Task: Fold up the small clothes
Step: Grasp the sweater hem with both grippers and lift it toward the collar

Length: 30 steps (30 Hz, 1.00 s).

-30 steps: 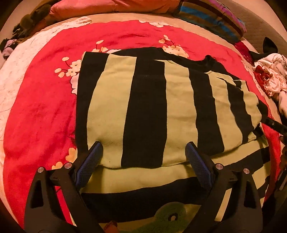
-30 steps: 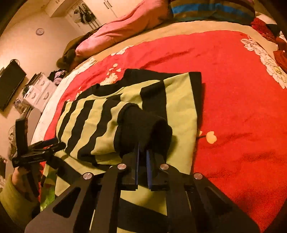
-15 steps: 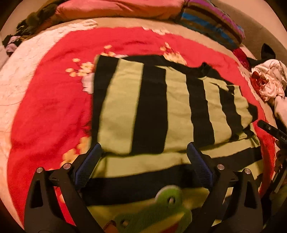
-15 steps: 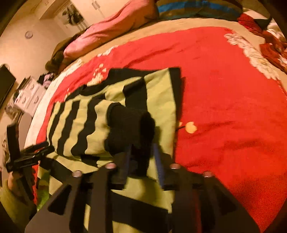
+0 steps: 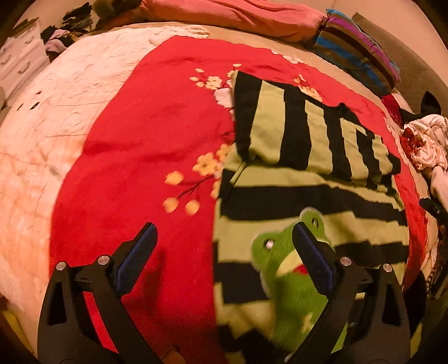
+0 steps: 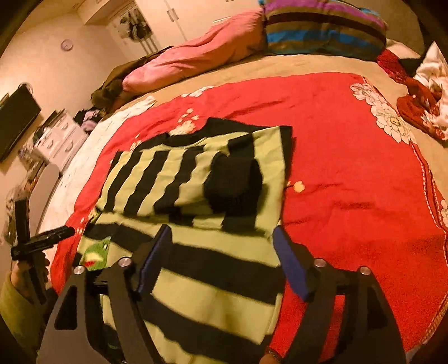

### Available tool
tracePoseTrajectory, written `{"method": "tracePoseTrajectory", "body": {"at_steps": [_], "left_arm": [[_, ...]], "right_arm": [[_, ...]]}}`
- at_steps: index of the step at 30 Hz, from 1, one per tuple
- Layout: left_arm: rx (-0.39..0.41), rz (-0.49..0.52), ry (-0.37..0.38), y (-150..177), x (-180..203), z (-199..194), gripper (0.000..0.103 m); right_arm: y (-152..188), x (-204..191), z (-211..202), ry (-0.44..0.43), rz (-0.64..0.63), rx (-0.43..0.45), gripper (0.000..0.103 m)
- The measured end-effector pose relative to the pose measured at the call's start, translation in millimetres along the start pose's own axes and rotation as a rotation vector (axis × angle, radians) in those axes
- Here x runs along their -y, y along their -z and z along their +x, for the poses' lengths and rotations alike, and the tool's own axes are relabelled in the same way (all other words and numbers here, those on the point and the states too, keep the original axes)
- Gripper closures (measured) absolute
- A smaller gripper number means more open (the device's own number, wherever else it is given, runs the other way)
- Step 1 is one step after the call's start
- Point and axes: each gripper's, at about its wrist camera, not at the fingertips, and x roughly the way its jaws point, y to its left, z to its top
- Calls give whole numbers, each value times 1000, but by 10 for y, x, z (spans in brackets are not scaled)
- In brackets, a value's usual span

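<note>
A small green-and-black striped sweater point(image 5: 308, 179) with a green frog patch point(image 5: 288, 268) lies on a red flowered blanket point(image 5: 145, 145). Its top part and a sleeve are folded down over the body; the black cuff point(image 6: 232, 182) lies on top. My left gripper point(image 5: 224, 252) is open and empty, straddling the sweater's left edge near the hem. My right gripper point(image 6: 221, 257) is open and empty above the sweater's point(image 6: 196, 218) lower right part. The left gripper point(image 6: 42, 243) also shows at the left of the right wrist view.
A pink duvet point(image 5: 238, 14) and a striped pillow point(image 5: 361, 53) lie at the head of the bed. A heap of white and red clothes point(image 5: 425, 140) sits at the right edge. White drawers point(image 6: 58, 137) stand beside the bed.
My right gripper has let go of the black cuff, opened and drawn back. My left gripper has moved left and back toward the hem, so the frog patch is now in view.
</note>
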Motion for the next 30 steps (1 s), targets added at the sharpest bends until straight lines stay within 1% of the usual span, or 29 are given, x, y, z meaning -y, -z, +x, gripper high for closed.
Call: {"method": "tracePoseTrajectory", "body": {"at_steps": [3,5,6,8,9,11,13,16,17,19,21,23,25,26,27,28,29,30], "left_arm": [[-2,34,-31,155,-36,-122,10],[-24,47,-31,301,-54,-178,10],[-32,49,-29,354,-59,-191,10],[-59,55,-23,520,-60,-217,10],[-67,53,-22,591,-62,-228,10],[-79,38,-11,692,-58,-240,10],[-96,28,16,794,-32,-253,10],[-115,48,36,894,32,-289,10],[-132,59,48,934,60,-290,10],[-176,84,46,1033,95,-252,11],[-218,76,41,1123,82,-173,19],[-255,61,53,1175,92,-95,32],[-262,66,52,1193,126,-42,33],[-263,65,48,1196,144,-23,35],[-259,69,53,1199,161,-15,41],[-258,88,97,1210,222,-10,69],[-257,101,95,1221,262,-4,73],[-246,121,76,1239,292,-9,74]], "right_arm": [[116,-85,-47,3,-21,-34,21],[215,-139,-88,8,-38,-63,21],[274,-163,-110,15,-44,-75,20],[396,-198,-152,23,-53,-101,14],[452,-206,-166,24,-54,-111,14],[570,-217,-190,27,-53,-138,14],[698,-232,-222,31,-47,-161,14],[877,-263,-261,20,-41,-195,14],[925,-278,-278,26,-48,-202,13],[999,-289,-303,35,-48,-215,14],[1071,-279,-305,36,-34,-238,14],[1145,-291,-297,39,-36,-262,14],[1187,-300,-279,48,-38,-286,13],[1200,-301,-270,58,-42,-295,14],[1222,-305,-254,81,-50,-309,14],[1236,-306,-238,92,-54,-321,13],[1251,-305,-226,99,-55,-330,13],[1273,-303,-211,106,-50,-342,13]]}}
